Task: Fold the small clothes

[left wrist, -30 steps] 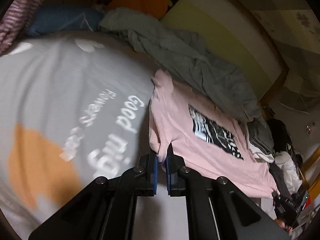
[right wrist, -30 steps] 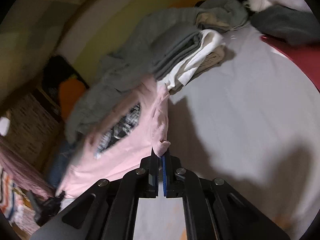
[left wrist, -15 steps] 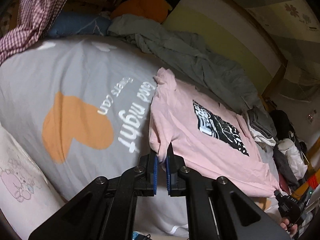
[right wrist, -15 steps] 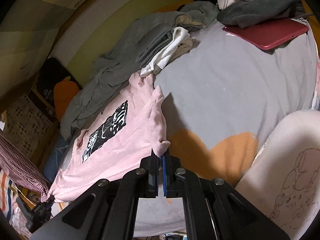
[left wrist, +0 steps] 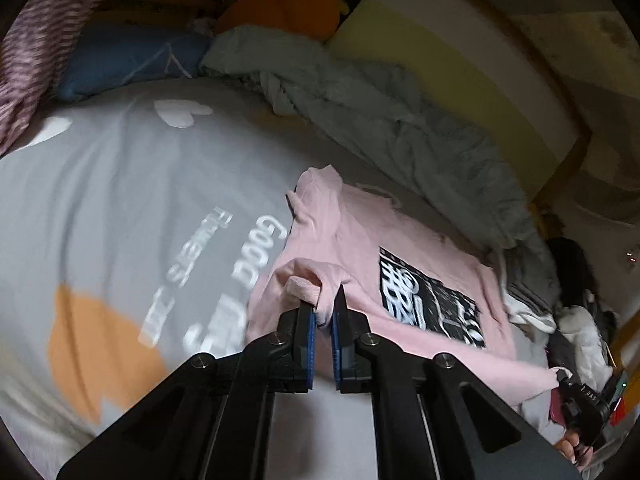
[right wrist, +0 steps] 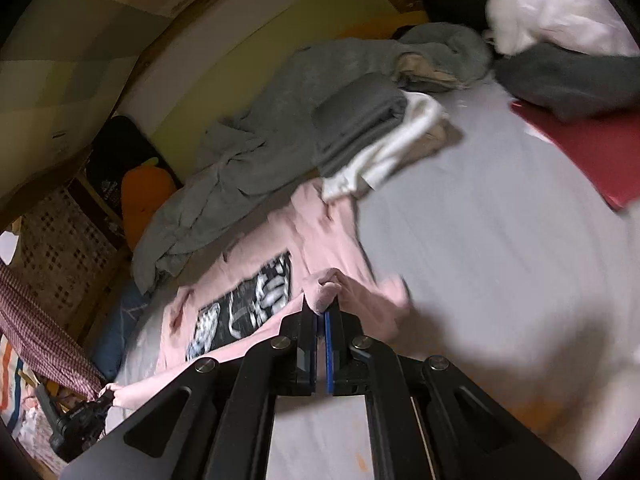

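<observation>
A pink T-shirt (left wrist: 352,240) with a black-and-white print lies face up on the grey bedsheet (left wrist: 120,200). My left gripper (left wrist: 324,312) is shut on a bunched corner of the shirt's near edge. My right gripper (right wrist: 322,308) is shut on the opposite corner of the same pink T-shirt (right wrist: 332,236). Both corners are lifted and curl inward over the shirt. Each gripper shows small at the far end of the other's view, the right gripper (left wrist: 580,408) and the left gripper (right wrist: 76,424).
A crumpled grey garment (left wrist: 400,120) lies along the far side by the headboard. Folded grey and white clothes (right wrist: 372,128) are stacked beyond the shirt. A red flat object (right wrist: 592,148) and dark clothes (right wrist: 568,76) lie at the right. An orange cushion (left wrist: 280,4) sits at the back.
Both grippers have moved forward and lower over the bed, carrying the held corners inward over the shirt. The near edge now folds over. Both stay shut.
</observation>
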